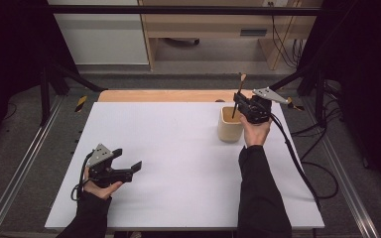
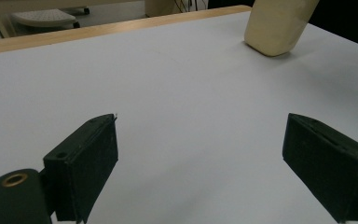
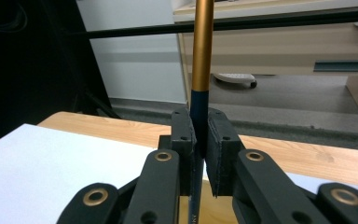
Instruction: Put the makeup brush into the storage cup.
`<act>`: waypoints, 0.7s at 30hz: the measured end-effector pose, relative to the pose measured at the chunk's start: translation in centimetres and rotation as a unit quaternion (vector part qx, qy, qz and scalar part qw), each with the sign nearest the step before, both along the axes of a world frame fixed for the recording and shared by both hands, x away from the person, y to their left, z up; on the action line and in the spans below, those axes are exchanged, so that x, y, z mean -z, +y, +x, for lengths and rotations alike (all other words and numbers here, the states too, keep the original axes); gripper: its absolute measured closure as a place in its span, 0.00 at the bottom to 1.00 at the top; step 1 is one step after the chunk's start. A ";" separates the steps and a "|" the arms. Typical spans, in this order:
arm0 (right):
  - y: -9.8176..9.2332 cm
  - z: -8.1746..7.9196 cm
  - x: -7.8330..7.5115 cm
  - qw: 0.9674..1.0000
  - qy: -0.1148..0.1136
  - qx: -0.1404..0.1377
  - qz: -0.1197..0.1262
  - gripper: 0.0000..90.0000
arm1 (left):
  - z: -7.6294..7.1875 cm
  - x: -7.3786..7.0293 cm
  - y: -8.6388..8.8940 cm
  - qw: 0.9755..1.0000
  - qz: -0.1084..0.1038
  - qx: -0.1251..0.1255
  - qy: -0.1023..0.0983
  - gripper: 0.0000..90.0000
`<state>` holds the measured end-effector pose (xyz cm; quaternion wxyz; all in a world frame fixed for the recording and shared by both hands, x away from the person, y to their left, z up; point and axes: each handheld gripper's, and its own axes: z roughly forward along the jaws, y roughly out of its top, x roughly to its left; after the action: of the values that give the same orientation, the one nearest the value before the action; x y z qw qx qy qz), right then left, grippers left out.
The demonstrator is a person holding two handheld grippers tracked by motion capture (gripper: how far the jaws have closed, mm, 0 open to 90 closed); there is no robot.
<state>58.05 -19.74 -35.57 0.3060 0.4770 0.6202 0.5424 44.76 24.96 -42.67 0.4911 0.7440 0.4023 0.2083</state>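
Observation:
A cream cup [image 1: 229,126] stands at the right back of the white board [image 1: 178,163]. My right gripper [image 1: 236,106] hovers just over the cup, shut on a slim stick [image 1: 239,89] that stands nearly upright with its lower end at the cup's mouth. In the right gripper view the pads [image 3: 221,140] of the right gripper [image 3: 200,135] pinch the stick's dark blue lower part, and its golden upper part [image 3: 203,46] rises above them. My left gripper [image 1: 129,168] rests open near the front left, with nothing between its fingers [image 2: 86,163]. The cup [image 2: 277,25] is far ahead of it.
A wooden table edge [image 1: 168,95] runs behind the board. Black frame bars [image 1: 178,10] and cables [image 1: 297,163] border the table. Beyond are a grey floor and light wooden furniture [image 1: 228,25].

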 end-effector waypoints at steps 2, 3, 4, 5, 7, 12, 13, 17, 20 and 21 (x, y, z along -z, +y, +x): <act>0.0 0.2 0.1 1.000 0.002 0.003 0.002 0.92 | 0.0 0.0 0.0 1.000 0.001 0.001 -0.001 0.11; 0.0 0.3 0.2 1.000 0.002 0.005 0.001 0.92 | 0.0 0.0 0.0 1.000 0.001 0.001 0.000 0.11; 0.0 0.4 0.3 1.000 0.003 0.006 0.001 0.92 | 0.0 0.0 0.0 1.000 0.001 0.001 0.000 0.11; -0.1 0.4 0.4 1.000 0.004 0.006 0.001 0.92 | 0.0 0.0 0.0 1.000 0.001 0.001 0.000 0.11; -0.1 0.6 0.6 1.000 0.007 0.009 0.001 0.92 | 0.0 0.0 0.0 1.000 0.001 0.000 0.000 0.11; 0.1 0.9 1.6 1.000 0.021 0.013 -0.001 0.92 | 0.0 0.0 -0.1 1.000 0.001 0.001 0.000 0.11; 0.2 1.0 1.9 1.000 0.022 0.012 -0.003 0.92 | 0.0 0.0 -0.1 1.000 0.001 0.001 0.000 0.11; 0.4 1.1 2.5 1.000 0.026 0.012 -0.004 0.92 | 0.0 0.0 -0.1 1.000 0.001 0.001 0.000 0.11; 0.4 1.1 2.9 0.999 0.030 0.015 -0.003 0.92 | 0.0 0.0 -0.1 1.000 0.002 0.001 0.000 0.11; 0.4 1.1 3.0 0.999 0.030 0.015 -0.003 0.92 | 0.0 0.0 -0.1 1.000 0.002 0.001 0.000 0.11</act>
<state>59.12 -19.33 -38.56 0.2971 0.5015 0.6231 0.5215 44.75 24.87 -42.71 0.4899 0.7455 0.4011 0.2084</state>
